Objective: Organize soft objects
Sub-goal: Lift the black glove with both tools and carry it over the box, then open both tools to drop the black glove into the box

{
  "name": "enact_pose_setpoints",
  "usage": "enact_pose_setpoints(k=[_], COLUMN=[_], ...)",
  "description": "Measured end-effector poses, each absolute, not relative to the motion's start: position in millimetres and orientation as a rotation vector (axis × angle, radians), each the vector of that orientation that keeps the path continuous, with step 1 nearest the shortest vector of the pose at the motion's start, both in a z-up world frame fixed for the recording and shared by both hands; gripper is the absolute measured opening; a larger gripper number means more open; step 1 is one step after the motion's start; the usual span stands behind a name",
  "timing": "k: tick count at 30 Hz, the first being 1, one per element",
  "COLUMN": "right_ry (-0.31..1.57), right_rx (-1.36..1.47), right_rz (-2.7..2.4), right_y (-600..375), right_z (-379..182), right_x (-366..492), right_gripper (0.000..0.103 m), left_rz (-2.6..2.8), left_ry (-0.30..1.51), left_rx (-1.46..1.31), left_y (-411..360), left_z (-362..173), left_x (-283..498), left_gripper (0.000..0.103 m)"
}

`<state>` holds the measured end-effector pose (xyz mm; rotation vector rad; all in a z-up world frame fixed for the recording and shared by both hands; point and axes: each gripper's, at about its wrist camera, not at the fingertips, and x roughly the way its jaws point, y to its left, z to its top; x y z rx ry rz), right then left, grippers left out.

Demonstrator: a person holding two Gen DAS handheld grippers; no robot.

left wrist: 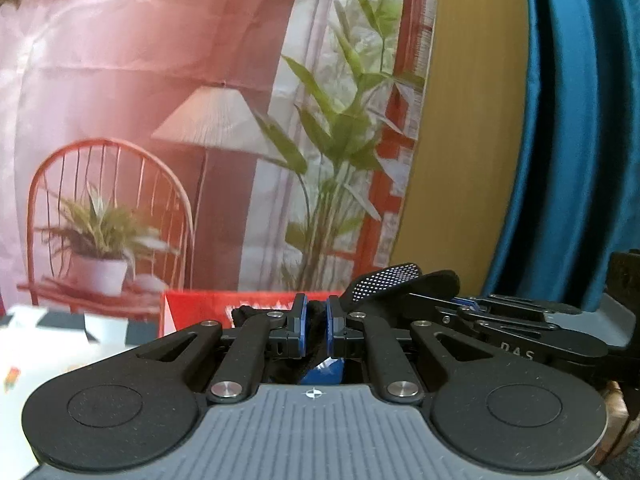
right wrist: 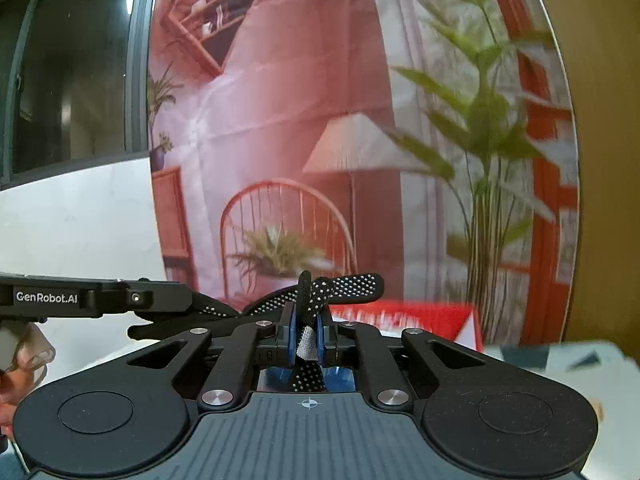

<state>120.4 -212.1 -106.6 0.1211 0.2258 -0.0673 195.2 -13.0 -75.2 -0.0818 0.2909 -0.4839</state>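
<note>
Left gripper (left wrist: 316,322): we pinch black fabric between closed fingers.
Right gripper (right wrist: 307,330): we clamp the black white-dotted soft glove (right wrist: 348,285), raised before the red box (right wrist: 420,320).

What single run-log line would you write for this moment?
left hand-held gripper: shut on black fabric | right hand-held gripper: shut on dotted black glove | held up, facing printed backdrop | red box beyond
</note>
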Motion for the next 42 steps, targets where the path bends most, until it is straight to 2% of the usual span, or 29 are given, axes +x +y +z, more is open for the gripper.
enact_pose_setpoints(k=[6,11,15,28,37,39,40,41,42], right_ry=[0.248,0.392,0.524,0.688,0.693,0.681,0.671,0.662,0.652], right_rx=[0.124,0.204,0.300,0.404,0.421,0.400,0.392,0.383,0.372], right_rz=[-0.092,-0.114,-0.143,-0.197,-0.231,-0.241,-0.245,-0.247,-0.250], right_y=[-226.4,-241.9,-253.3,-267.5,-271.5,-269.6,-268.2,-267.7,-267.3], right_z=[-105.1,-137.8,-167.2,-193.1,-194.7,-188.3,-183.7,-179.3,-174.4], right_x=[151.5,174.1,193.7,232.8,223.1,217.8,213.1,209.2,205.6], right_gripper=[0.009,0.009,0.009,0.009,0.011,0.015,0.020,0.022,0.024], left_rz=[-0.493,-0.470,-0.447,-0.420,-0.415,-0.411,-0.409,-0.401,-0.390], left_ry=[0.404,0.592,0.673,0.728,0.711,0.709,0.703,0.696,0.682], left_rx=[-0.097,-0.130,-0.125,-0.044,-0.031,-0.027,-0.027,-0.026,-0.023], left_y=[-24.8,-24.8,-28.6,-36.1,-35.3,-31.7,-29.6,-27.2,-24.5], left_z=[-82.3,-116.9,-137.1,-155.1,-151.9,-148.2,-146.3,-143.5,-140.0], left_x=[235.1,265.7,286.5,314.8,307.2,302.3,299.6,295.6,290.8], left_gripper=[0.010,0.010,0.010,0.010,0.013,0.016,0.025,0.041,0.050])
